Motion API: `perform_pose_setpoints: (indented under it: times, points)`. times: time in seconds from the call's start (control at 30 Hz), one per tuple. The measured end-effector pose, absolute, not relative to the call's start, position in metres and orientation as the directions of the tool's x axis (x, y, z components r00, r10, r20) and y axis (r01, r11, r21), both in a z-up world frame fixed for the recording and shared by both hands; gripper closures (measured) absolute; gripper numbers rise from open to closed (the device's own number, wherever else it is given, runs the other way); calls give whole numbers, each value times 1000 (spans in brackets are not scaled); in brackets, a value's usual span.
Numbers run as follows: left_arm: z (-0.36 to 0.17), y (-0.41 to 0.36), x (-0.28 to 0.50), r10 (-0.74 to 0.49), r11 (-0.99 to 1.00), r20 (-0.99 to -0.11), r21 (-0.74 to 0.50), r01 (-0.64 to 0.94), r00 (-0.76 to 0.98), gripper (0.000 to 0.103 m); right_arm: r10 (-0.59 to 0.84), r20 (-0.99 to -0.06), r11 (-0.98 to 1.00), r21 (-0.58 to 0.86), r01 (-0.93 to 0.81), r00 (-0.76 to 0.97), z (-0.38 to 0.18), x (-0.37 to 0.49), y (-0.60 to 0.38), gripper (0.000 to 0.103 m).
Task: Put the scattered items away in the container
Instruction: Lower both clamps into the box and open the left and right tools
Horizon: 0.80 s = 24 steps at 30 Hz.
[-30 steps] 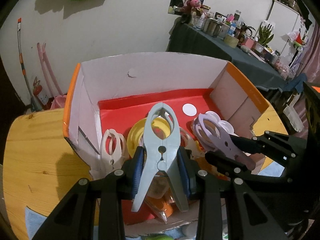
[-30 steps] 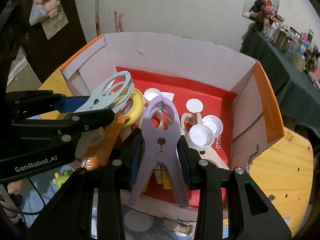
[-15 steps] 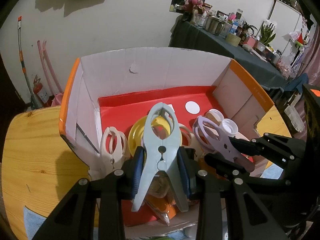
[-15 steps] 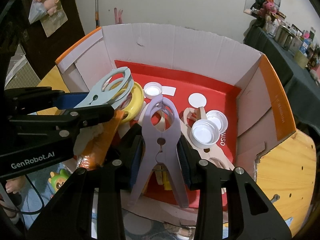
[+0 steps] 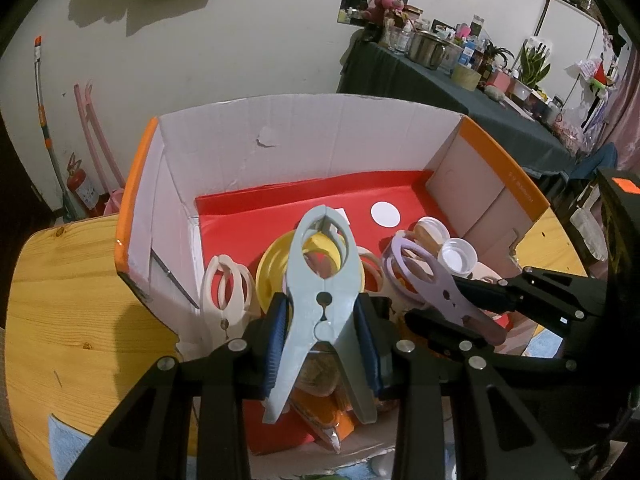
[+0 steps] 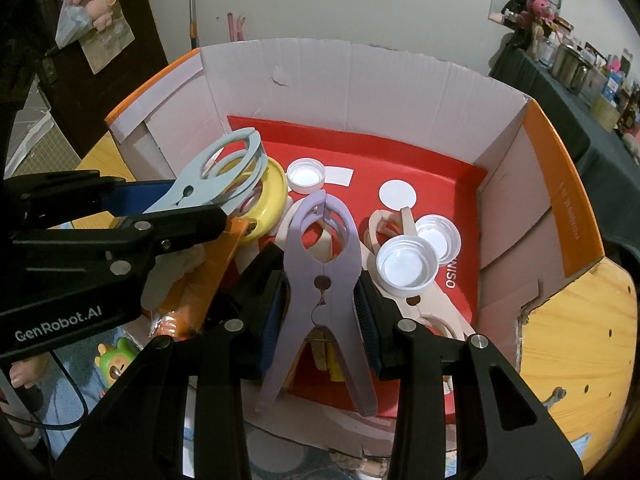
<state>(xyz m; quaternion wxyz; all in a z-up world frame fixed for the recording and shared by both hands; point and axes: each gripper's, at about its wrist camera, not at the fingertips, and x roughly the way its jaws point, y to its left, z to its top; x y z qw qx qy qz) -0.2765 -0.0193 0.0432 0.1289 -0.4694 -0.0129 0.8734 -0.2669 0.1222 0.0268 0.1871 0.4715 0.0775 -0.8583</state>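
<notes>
An open cardboard box (image 5: 304, 140) with orange flaps and a red floor stands on a round wooden table (image 5: 60, 300). My left gripper (image 5: 322, 312) is shut on a pale blue clothes peg (image 5: 322, 280) and holds it over the box's near side. My right gripper (image 6: 322, 292) is shut on a lilac clothes peg (image 6: 320, 256), just to the right of it, also over the box (image 6: 360, 72). Each peg shows in the other view too: the lilac one (image 5: 432, 284), the blue one (image 6: 216, 176).
In the box lie a yellow ring (image 6: 264, 200), white bottle caps (image 6: 406, 270), cream pegs (image 5: 224, 292) and an orange packet (image 6: 196, 280). A green toy (image 6: 116, 364) lies below the table's near edge. A cluttered dark table (image 5: 460, 80) stands at the back right.
Both grippers have drawn back and up a little from the box while keeping their pegs. The box looks slightly lower and farther in both views.
</notes>
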Motion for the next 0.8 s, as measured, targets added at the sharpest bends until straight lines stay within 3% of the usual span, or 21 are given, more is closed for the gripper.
perform_pose_setpoints:
  times: [0.8]
  points:
    - [42, -19, -276, 233, -967, -819, -139, -213, -525, 67, -263, -844, -918, 70, 390, -468, 21, -269, 122, 69]
